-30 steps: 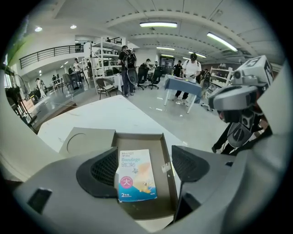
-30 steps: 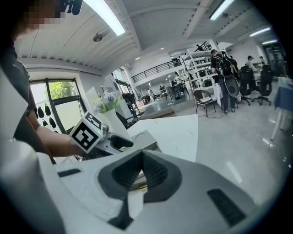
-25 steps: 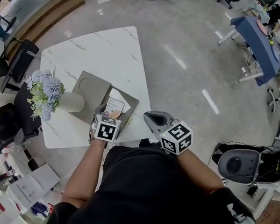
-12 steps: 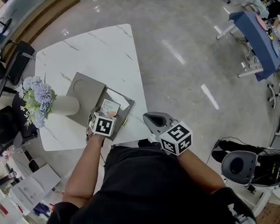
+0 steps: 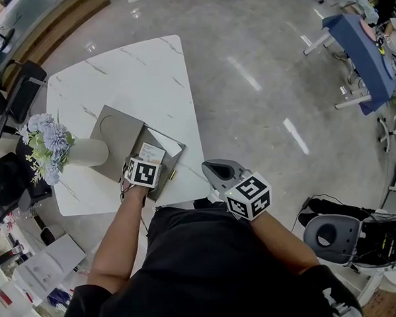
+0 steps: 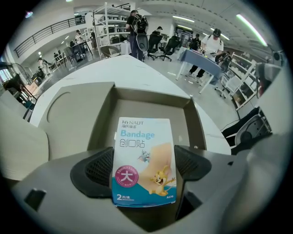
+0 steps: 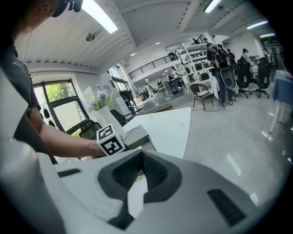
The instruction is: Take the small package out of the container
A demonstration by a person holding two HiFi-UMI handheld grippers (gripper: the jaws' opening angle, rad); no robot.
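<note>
- Checking the left gripper [image 6: 145, 165]: I find its jaws wide apart, having just been opening, with the bandage packet [image 6: 142, 137] between them and not yet clamped.
- The packet sits inside the open grey box [image 6: 151, 101] at the near edge of the table [image 5: 147, 71].
- Its long axis runs near to far; the pads flank its long sides, left and right.
- The right gripper [image 7: 137, 176], jaws together and empty, is held well off to the right; I judge the left is placed for the grasp.
</note>
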